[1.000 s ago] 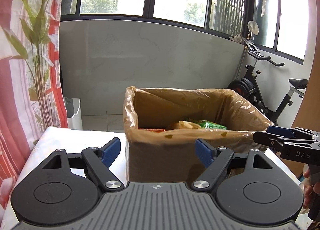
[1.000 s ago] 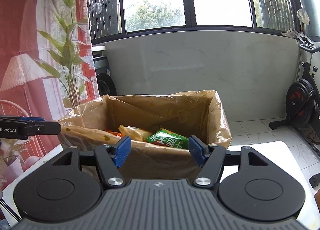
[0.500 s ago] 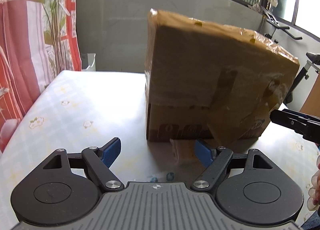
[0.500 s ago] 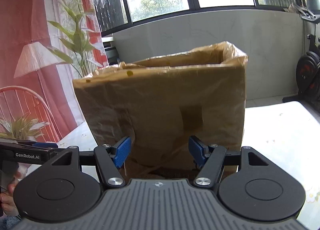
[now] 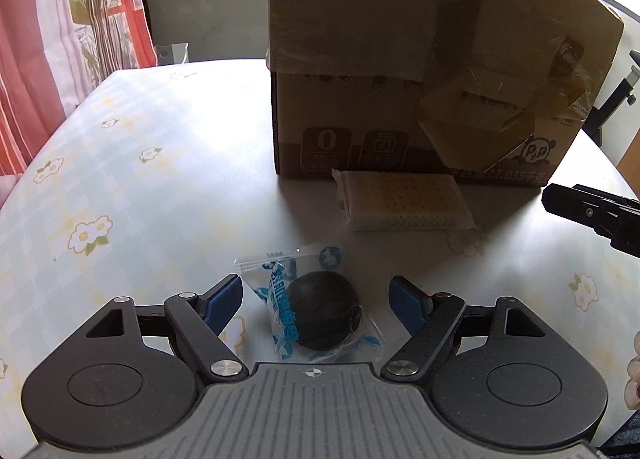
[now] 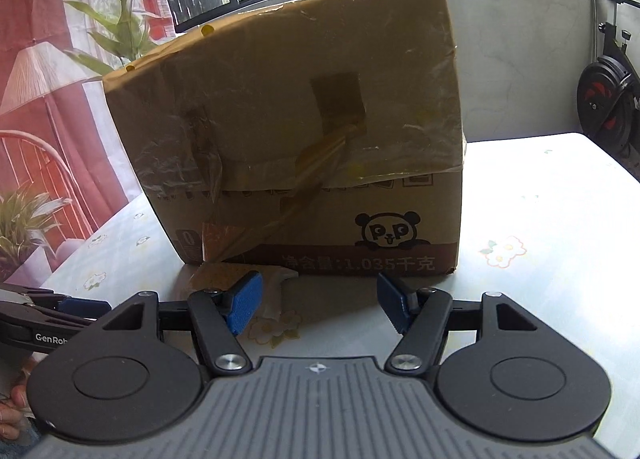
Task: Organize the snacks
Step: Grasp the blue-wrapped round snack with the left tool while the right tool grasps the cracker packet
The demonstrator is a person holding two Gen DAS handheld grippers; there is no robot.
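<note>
A tall cardboard box wrapped in brown tape stands on the floral tablecloth; it also shows in the right wrist view. A clear packet with a dark round snack lies on the cloth between the open fingers of my left gripper. A white packet of yellowish wafers lies flat against the box's front. My right gripper is open and empty, low over the table facing the box; the wafer packet's end shows behind its left finger.
The table is covered by a white floral cloth. The right gripper's tip enters the left wrist view at the right edge. The left gripper shows at the left edge of the right wrist view. An exercise bike stands beyond the table.
Both grippers have dropped from above the box's open top to table level. The dark snack packet and wafer packet have come into view; the box's inside is hidden now.
</note>
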